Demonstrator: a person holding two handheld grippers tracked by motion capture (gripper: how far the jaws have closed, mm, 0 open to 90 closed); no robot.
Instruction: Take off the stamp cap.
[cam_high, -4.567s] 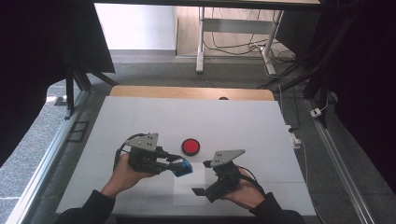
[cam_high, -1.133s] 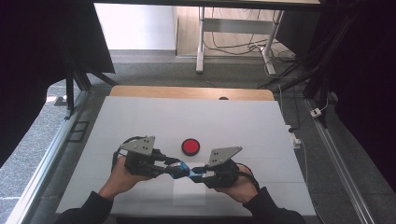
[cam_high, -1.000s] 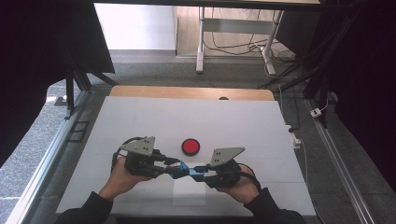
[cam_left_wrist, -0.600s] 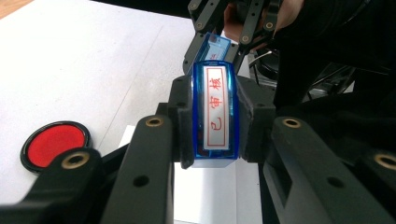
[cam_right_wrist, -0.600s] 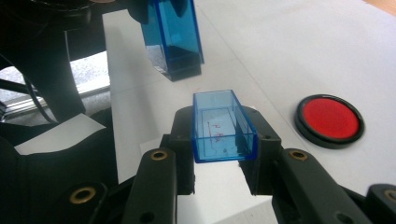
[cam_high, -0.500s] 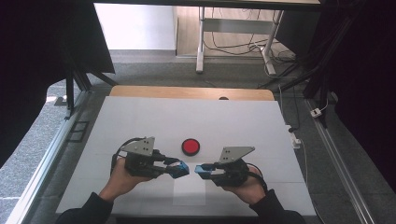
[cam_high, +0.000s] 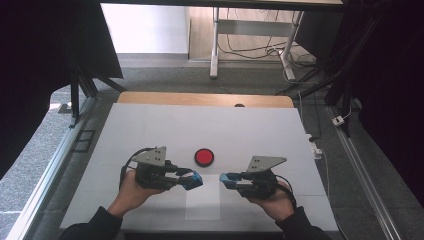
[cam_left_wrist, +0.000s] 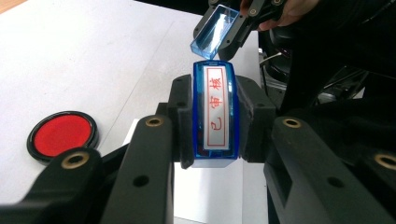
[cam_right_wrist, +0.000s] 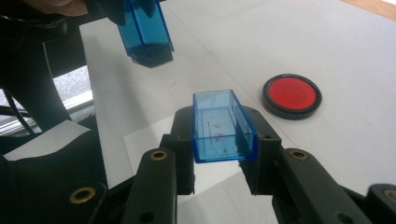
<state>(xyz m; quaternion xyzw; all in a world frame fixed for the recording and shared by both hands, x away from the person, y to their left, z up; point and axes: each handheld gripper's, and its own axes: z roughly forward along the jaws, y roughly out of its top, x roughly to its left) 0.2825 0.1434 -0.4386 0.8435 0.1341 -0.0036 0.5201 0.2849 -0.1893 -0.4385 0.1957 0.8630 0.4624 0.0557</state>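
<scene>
My left gripper is shut on a blue stamp whose white label bears red characters. My right gripper is shut on the stamp's clear blue cap, hollow side toward the camera. The two face each other above a white paper sheet, with a small gap between stamp and cap. In the left gripper view the cap hangs farther off; in the right gripper view the stamp shows at the upper left.
A round red ink pad lies on the white tabletop just beyond the grippers. A wooden strip runs along the far edge. Metal rails and cables flank the table.
The right gripper has drawn back to the right with the cap, pulling it off the stamp; a gap now separates them. The left gripper stayed in place.
</scene>
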